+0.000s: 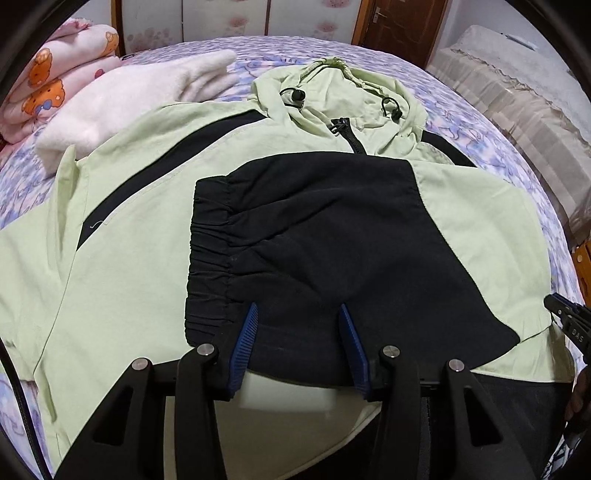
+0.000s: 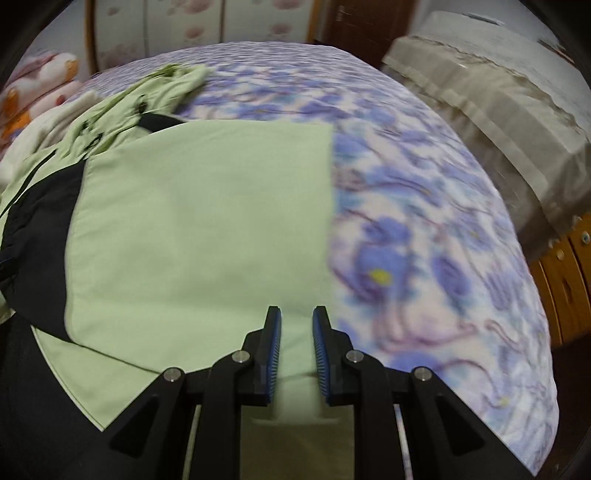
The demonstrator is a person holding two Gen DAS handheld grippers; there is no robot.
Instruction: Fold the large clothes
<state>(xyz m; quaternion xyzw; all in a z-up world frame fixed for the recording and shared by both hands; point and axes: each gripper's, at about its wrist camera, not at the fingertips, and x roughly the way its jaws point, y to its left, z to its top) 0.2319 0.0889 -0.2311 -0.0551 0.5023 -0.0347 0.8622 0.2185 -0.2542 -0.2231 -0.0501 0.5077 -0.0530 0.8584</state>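
- Pale green hooded jacket (image 1: pixel 140 206) with black panels, spread front-up across a bed under a purple floral bedspread (image 1: pixel 491 147)
- Hood (image 1: pixel 332 88) bunched at the far end, two black drawstring toggles on it, black zipper (image 1: pixel 349 134) running down from the collar
- One sleeve folded inward over the chest, its black part with the gathered elastic cuff (image 1: pixel 208 254) lying on the middle of the front
- Left gripper (image 1: pixel 298 308) poised over the near edge of that black sleeve part, jaws apart with nothing clamped between the blue pads; tips against or just above the cloth, contact not clear
- Right gripper (image 2: pixel 296 312) seen in a motion-blurred view above the green sleeve panel (image 2: pixel 203 221) near its right edge, jaws slightly apart, a narrow gap between the blue pads, no cloth pinched in it
- In the left wrist view, only a black tip of the right gripper at the far right edge, just beside the jacket's right border
- Folded white fleece blanket (image 1: pixel 129 107) on the bed left of the hood, touching the jacket's shoulder area
- Pink cartoon-print quilt (image 1: pixel 55 85) folded behind the fleece at the far left
- Beige lace-trimmed cover (image 1: pixel 517 96) over furniture to the right of the bed, brown wooden door (image 1: pixel 402 26) beyond
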